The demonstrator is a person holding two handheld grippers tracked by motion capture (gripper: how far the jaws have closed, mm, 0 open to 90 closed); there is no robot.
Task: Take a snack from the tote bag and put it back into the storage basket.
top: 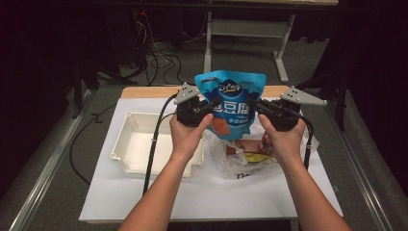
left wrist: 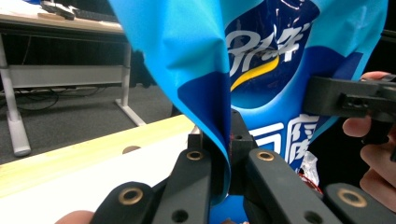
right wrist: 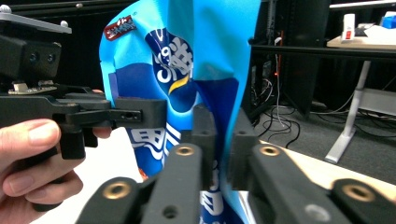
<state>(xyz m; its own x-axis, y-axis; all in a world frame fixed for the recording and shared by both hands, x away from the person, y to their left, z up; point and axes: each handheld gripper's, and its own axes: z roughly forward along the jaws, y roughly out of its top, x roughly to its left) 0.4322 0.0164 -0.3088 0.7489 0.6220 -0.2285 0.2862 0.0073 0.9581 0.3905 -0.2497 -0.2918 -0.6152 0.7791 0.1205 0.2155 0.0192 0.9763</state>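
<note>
Blue snack pouch (top: pixel 231 103), glossy foil printed with white characters and an orange picture, hangs upright above the middle of the white table (top: pixel 192 197), stretched between two hand-held tools. At its nine o'clock edge the left gripper (top: pixel 210 107) has its black jaws clamped on a creased fold of the film; in the left gripper view the pouch (left wrist: pixel 196 56) buckles into a sharp vertical pleat running down between the squared pads of that gripper (left wrist: pixel 219 154). At three o'clock the right gripper (top: pixel 255 107) meets the opposite edge. In the right gripper view its jaws (right wrist: pixel 219 140) stand slightly apart with the pouch's (right wrist: pixel 210 51) edge between them; whether the pads press the film there is hard to make out, the fold hiding the contact.

Below the pouch, at six o'clock, lies a crumpled clear plastic bag (top: pixel 235 159) holding red and yellow packets. At eight o'clock from the pouch sits a shallow, cream-coloured rectangular tray (top: pixel 132 144), moulded with rounded corners. Black cables trail from both grippers over the table's matte top.
</note>
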